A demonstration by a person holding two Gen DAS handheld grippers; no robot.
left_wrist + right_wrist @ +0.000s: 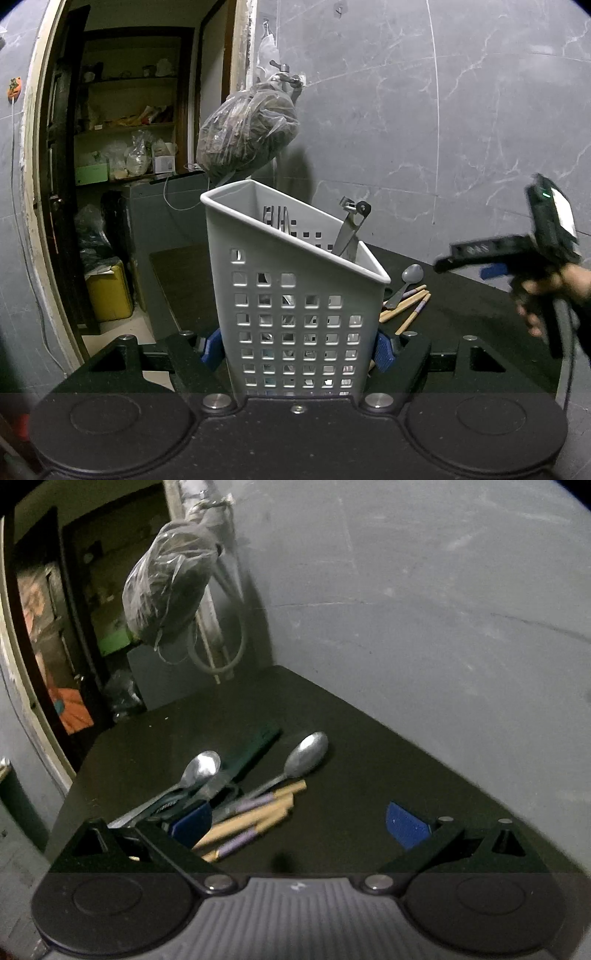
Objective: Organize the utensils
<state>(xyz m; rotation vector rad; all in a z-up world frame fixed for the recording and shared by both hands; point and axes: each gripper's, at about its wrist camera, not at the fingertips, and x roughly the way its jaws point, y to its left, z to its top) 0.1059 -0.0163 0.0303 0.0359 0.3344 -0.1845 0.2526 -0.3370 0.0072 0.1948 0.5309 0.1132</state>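
Steadying the white perforated utensil caddy (295, 314) is the left gripper (295, 349) in the left wrist view: its blue pads (382, 349) press against the caddy's two side walls, pinching it upright on the black table (461, 306). A metal tool with a round black knob (352, 227) leans out of the caddy's lower end, and fork tines (275, 219) show against its tall back wall. Beyond the caddy, to the right, a spoon (406, 282) and some wooden chopsticks with purple bands (406, 306) lie loose on the table. At the far right a hand (546, 295) carries the right gripper, blurred, well apart from the caddy.

From the right wrist view, the right gripper (299, 827) stands spread wide with nothing between its blue pads (406, 829). Two metal spoons (308, 753) lie on the table just ahead of it, beside the chopsticks (251, 819) and some darker utensils I cannot make out near the left pad.

By my judgement, the step in hand is fetching the next loose piece. The next move calls for lowering the spread jaws over one spoon or chopstick alone, closing on its handle, then carrying it across to the held caddy.
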